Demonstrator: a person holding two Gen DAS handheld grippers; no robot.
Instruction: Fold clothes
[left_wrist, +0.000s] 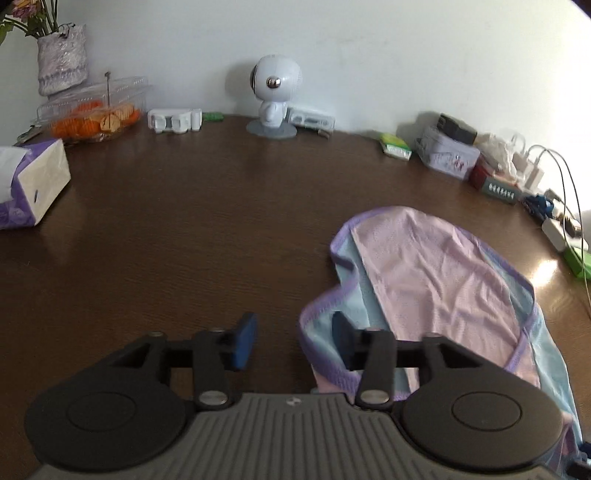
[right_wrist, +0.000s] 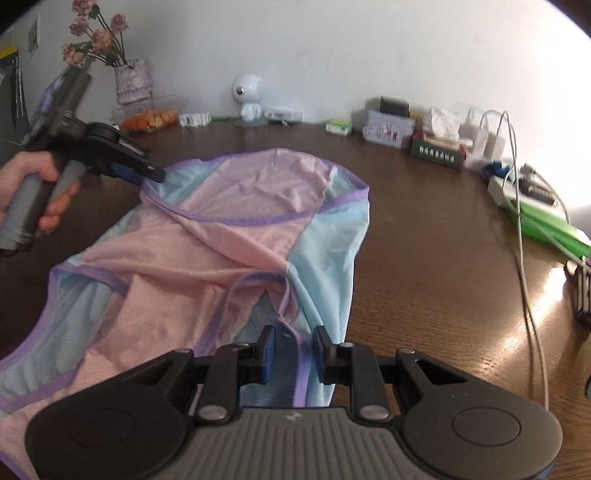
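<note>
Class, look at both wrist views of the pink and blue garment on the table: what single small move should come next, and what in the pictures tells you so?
Probably close both grippers on the purple trim. The left gripper is open at the garment edge, one finger over the cloth, and the right gripper is open around a trim fold. Nothing is gripped yet, so no fold can start.

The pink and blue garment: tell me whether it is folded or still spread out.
Partly folded. The garment lies rumpled on the table, its pink panel doubled over the blue with creases, not a neat flat fold.
</note>
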